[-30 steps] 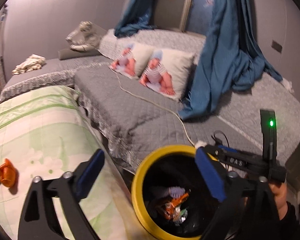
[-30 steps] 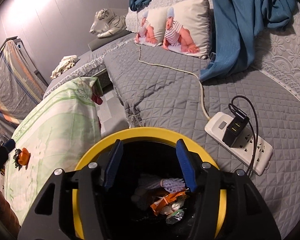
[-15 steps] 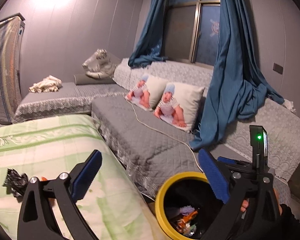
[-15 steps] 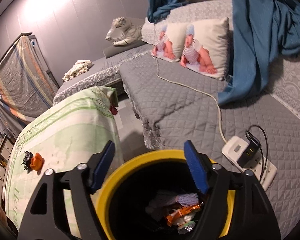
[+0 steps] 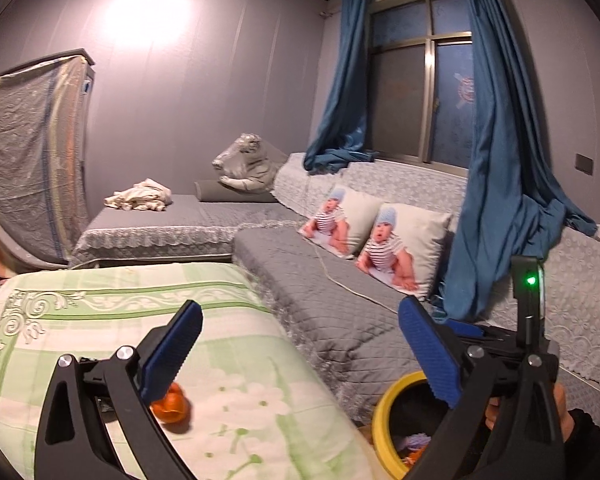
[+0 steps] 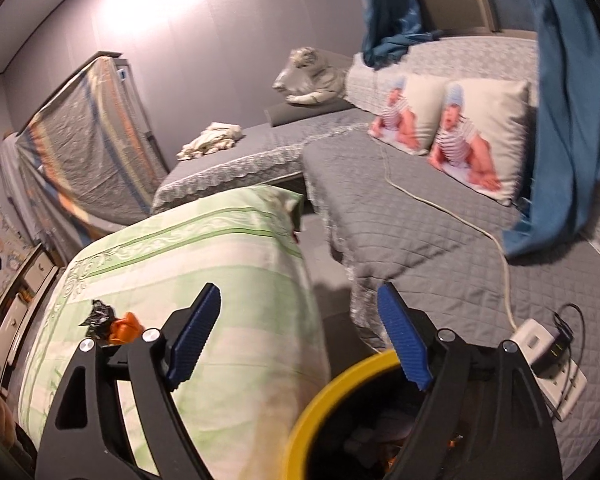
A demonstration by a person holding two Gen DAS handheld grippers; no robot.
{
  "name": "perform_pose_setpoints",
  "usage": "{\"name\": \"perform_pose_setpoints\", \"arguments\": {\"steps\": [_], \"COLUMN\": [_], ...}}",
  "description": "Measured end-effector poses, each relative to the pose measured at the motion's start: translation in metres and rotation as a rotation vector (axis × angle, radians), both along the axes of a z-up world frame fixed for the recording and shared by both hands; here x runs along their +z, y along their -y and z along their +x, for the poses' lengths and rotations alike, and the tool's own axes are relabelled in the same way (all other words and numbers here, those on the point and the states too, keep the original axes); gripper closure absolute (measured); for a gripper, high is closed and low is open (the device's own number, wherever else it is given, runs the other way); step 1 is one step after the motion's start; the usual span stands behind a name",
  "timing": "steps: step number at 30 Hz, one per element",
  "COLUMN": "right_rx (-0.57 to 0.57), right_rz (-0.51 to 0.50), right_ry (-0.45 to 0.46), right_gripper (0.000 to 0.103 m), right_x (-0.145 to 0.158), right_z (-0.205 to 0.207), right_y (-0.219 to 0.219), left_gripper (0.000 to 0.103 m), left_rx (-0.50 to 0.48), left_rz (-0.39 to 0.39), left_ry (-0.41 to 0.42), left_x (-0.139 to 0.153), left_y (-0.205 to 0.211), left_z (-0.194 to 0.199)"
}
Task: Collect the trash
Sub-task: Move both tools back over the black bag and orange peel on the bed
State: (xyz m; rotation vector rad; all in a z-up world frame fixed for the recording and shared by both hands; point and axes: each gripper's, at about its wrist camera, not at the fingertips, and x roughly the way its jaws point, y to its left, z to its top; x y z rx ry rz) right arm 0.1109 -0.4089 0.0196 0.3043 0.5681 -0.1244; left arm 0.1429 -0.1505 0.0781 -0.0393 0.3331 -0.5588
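Two tools wide, empty. Orange wrapper (image 5: 171, 407) on desk (image 5: 100, 312), left of bin (image 5: 384, 420); left tool (image 5: 300, 356) nearer.

2 wrist views, low, facing sofa (image 5: 340, 280), sharing bin (image 6: 320, 408)

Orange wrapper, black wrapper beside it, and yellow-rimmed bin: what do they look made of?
The crumpled orange wrapper on the green floral cloth looks like glossy plastic film or foil: it shows bright highlights. The crumpled black wrapper touching it looks like metallised foil, given its sharp creases and glints. The round yellow-rimmed bin appears to be smooth moulded plastic with a dark interior, possibly a liner.
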Motion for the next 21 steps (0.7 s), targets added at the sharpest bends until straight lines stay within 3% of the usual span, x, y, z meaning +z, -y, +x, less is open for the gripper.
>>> {"name": "perform_pose_setpoints", "arguments": {"steps": [8, 21], "right_rx": [0.121, 0.33], "right_rz": [-0.019, -0.041], "right_ry": [0.009, -0.047], "right_gripper": [0.024, 0.024], "right_x": [0.006, -0.014], "right_z": [0.033, 0.087], "right_y": [-0.059, -0.161], "left_gripper": [0.008, 0.008], "left_rx": [0.126, 0.365], "left_rz": [0.005, -0.016], "left_ry": [-0.018, -0.158], "left_x": [-0.008, -0.048], "left_y": [-0.044, -0.135], "left_z": [0.029, 0.104]}}
